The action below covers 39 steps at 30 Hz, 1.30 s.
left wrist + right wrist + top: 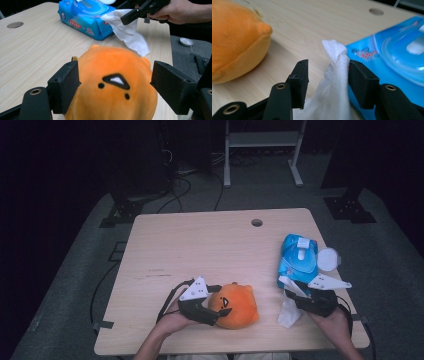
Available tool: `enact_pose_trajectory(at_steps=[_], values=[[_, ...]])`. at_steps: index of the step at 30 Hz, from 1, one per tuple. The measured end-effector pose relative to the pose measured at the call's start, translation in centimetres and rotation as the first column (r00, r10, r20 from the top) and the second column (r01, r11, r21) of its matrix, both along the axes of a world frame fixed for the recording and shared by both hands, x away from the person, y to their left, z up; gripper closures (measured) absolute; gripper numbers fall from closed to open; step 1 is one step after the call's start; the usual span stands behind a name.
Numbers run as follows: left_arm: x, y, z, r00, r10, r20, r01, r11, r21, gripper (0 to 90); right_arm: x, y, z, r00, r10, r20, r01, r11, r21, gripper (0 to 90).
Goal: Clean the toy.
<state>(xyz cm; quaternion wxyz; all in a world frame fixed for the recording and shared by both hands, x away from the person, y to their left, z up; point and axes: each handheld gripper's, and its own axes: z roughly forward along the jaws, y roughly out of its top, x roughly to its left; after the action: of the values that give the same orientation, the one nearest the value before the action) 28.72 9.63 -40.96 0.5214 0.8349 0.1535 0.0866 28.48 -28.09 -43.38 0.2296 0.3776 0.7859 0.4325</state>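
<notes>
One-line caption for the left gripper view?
Left gripper straddles the orange plush; beyond, the right gripper holds a white wipe beside the blue pack.

Overhead view far above the table (210, 240); both gripper views close, low, sharing the orange plush (112, 85).

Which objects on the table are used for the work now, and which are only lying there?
In use:
- orange plush toy, between the left gripper jaws
- white wipe, at the right gripper
- blue wipes pack, lid open

Lying about:
- white cap on the floor
- cables behind the table
</notes>
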Motion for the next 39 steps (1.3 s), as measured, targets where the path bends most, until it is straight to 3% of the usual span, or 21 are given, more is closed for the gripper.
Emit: enact_pose_trajectory(at_steps=[4,7,9,11,12,14,19,23,27,29,31,33,35,39], values=[[0.0,-0.8,0.1,0.9999,-0.015,0.008,0.015,0.9998,0.013,21.5,-0.4,0.3,0.8,0.9989,0.010,0.045,-0.011,1.000,0.018,49.4],[0.1,-1.3,0.1,0.9998,-0.017,0.007,0.017,0.9997,0.019,21.0,-0.9,0.8,1.1,0.9966,0.042,0.070,-0.042,0.999,0.003,51.3],[0.1,-1.4,0.0,0.9998,-0.020,0.004,0.019,0.9995,0.024,20.9,-1.1,1.4,1.2,0.9943,0.083,0.067,-0.082,0.997,-0.015,52.2],[0.2,-1.5,-0.1,0.9998,-0.021,0.002,0.021,0.9995,0.024,20.8,-1.1,1.9,1.0,0.9913,0.129,0.025,-0.129,0.991,-0.023,52.0],[0.1,-1.5,-0.1,0.9998,-0.021,0.001,0.021,0.9995,0.026,20.8,-1.1,2.0,0.8,0.9916,0.126,0.027,-0.125,0.991,-0.046,51.8],[0.2,-1.5,-0.2,0.9998,-0.019,-0.003,0.019,0.9995,0.027,20.8,-0.8,1.8,0.5,0.9940,0.109,0.011,-0.109,0.993,-0.037,51.3],[0.3,-1.6,-0.2,0.9999,-0.016,-0.005,0.016,0.9995,0.028,20.9,-0.1,0.9,0.1,0.9998,0.012,-0.018,-0.013,0.998,-0.060,50.2],[0.5,-2.2,-0.1,0.9998,-0.021,-0.006,0.022,0.9994,0.026,20.5,-0.4,0.9,0.4,0.9996,0.023,0.018,-0.022,0.999,-0.046,49.8],[0.7,-3.0,-0.6,0.9998,-0.008,0.015,0.007,0.9956,0.093,19.7,-0.9,1.4,1.0,0.9960,0.068,0.058,-0.067,0.998,-0.021,48.7],[0.7,-3.4,-1.3,0.9993,0.018,0.033,-0.023,0.9871,0.159,19.7,-1.2,1.6,1.3,0.9926,0.090,0.082,-0.088,0.996,-0.018,48.5],[0.7,-3.6,-1.6,0.9996,0.021,0.021,-0.024,0.9853,0.169,25.5,-1.4,1.7,1.5,0.9917,0.102,0.079,-0.101,0.995,-0.016,48.6],[0.4,-3.9,-1.3,0.9976,0.044,0.053,-0.053,0.9798,0.193,37.8,-1.5,1.8,1.5,0.9913,0.106,0.078,-0.105,0.994,-0.024,48.6],[0.3,-4.0,-0.8,0.9962,0.054,0.069,-0.066,0.9826,0.174,47.8,-1.5,1.7,1.5,0.9924,0.100,0.071,-0.100,0.995,-0.006,48.6],[0.8,-3.8,-0.3,0.9959,0.078,0.046,-0.083,0.9904,0.111,52.3,-1.5,1.3,1.9,0.9916,0.082,0.099,-0.085,0.996,0.018,48.4]])
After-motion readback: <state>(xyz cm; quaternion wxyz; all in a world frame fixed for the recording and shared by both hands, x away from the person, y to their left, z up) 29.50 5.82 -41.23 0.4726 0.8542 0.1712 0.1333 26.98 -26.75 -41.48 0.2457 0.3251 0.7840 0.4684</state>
